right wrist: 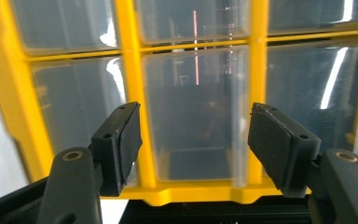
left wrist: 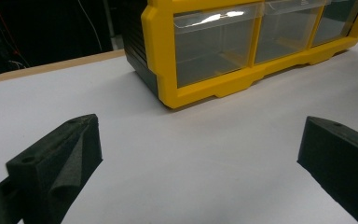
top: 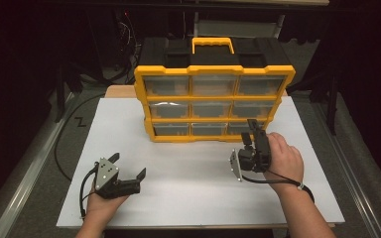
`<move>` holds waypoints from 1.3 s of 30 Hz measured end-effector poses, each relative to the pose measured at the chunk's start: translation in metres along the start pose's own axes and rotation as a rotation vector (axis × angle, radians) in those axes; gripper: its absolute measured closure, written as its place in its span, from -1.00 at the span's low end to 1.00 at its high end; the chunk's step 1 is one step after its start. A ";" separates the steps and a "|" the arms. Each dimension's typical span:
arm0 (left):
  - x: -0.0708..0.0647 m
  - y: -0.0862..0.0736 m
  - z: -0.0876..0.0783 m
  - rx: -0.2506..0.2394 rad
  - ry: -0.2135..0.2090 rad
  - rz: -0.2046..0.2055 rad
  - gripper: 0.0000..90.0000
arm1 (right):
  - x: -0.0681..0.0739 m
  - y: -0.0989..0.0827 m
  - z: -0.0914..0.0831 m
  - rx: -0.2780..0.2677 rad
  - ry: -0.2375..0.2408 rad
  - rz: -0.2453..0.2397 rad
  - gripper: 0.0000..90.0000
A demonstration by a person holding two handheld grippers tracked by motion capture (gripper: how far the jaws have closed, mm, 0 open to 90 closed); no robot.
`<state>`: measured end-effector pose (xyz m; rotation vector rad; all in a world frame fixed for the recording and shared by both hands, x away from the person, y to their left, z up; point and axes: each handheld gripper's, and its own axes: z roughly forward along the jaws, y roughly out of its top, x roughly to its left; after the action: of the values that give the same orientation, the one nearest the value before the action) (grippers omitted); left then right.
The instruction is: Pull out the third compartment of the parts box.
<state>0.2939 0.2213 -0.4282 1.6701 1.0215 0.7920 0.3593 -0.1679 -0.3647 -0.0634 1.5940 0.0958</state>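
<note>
One yellow organizer (top: 213,101) with nine clear drawers at bench (top: 188,168) rear edge, left tongs (top: 127,166) apart and empty, right tongs (top: 251,130) partly apart before a bottom-row drawer (right wrist: 198,116), gripping nothing.

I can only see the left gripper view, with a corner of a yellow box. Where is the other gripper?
Observer: The right gripper is held up in front of the right-hand end of the yellow drawer box, with its jaws apart and nothing between them.
Operator: How many drawers does the box have?
Observer: The high view shows nine clear drawers, in three rows of three.
Operator: Can you carry it?
Observer: Probably. It has a yellow handle on top.
</note>
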 end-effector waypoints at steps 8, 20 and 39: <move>0.001 -0.001 0.002 -0.004 -0.004 -0.006 -0.99 | -0.019 0.000 0.005 0.007 -0.040 0.034 -0.07; 0.000 -0.001 0.002 -0.008 -0.009 0.002 -0.99 | -0.048 -0.004 0.010 0.037 -0.068 0.075 0.13; -0.002 -0.001 0.002 -0.009 -0.020 0.015 -0.99 | -0.093 -0.008 0.022 0.033 -0.161 0.052 0.42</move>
<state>0.2943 0.2192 -0.4294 1.6774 0.9912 0.7871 0.3847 -0.1752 -0.2720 0.0115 1.4359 0.1121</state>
